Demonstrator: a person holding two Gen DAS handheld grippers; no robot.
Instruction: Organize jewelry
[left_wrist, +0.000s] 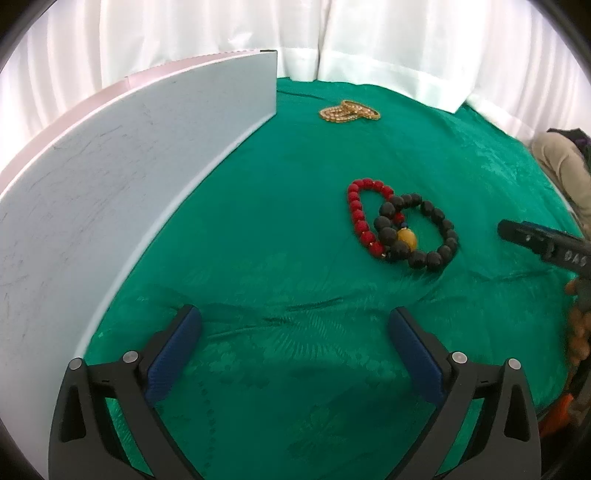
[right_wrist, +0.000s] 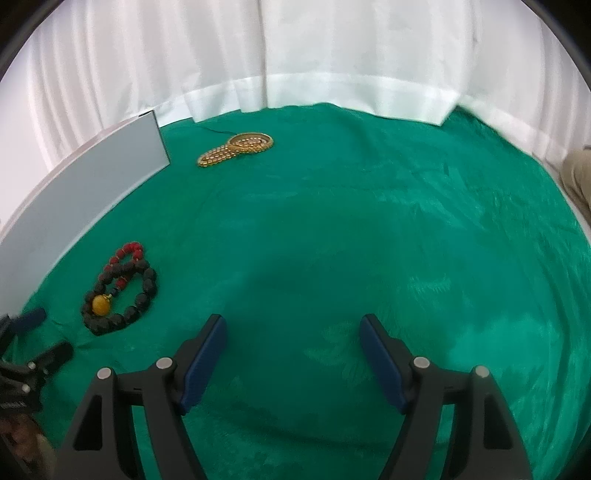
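Observation:
A red bead bracelet (left_wrist: 357, 216) (right_wrist: 127, 252) lies on the green cloth (left_wrist: 280, 229), overlapped by a black bead bracelet (left_wrist: 437, 236) (right_wrist: 146, 291) with one large amber bead (left_wrist: 406, 239) (right_wrist: 100, 305). Farther back lie gold bangles (left_wrist: 349, 110) (right_wrist: 236, 147). My left gripper (left_wrist: 295, 325) (right_wrist: 40, 332) is open, nothing between its blue pads, short of the beads. My right gripper (right_wrist: 293, 328) is open over bare cloth, to the right of the bracelets; one of its fingers (left_wrist: 532, 236) shows at the left wrist view's right edge.
A white box wall (left_wrist: 122, 177) (right_wrist: 92, 181) stands along the left side. White curtain (right_wrist: 295, 55) hangs behind the table. A person's tan sleeve (left_wrist: 565, 166) shows at the right edge, and a hand (left_wrist: 580, 325) below it.

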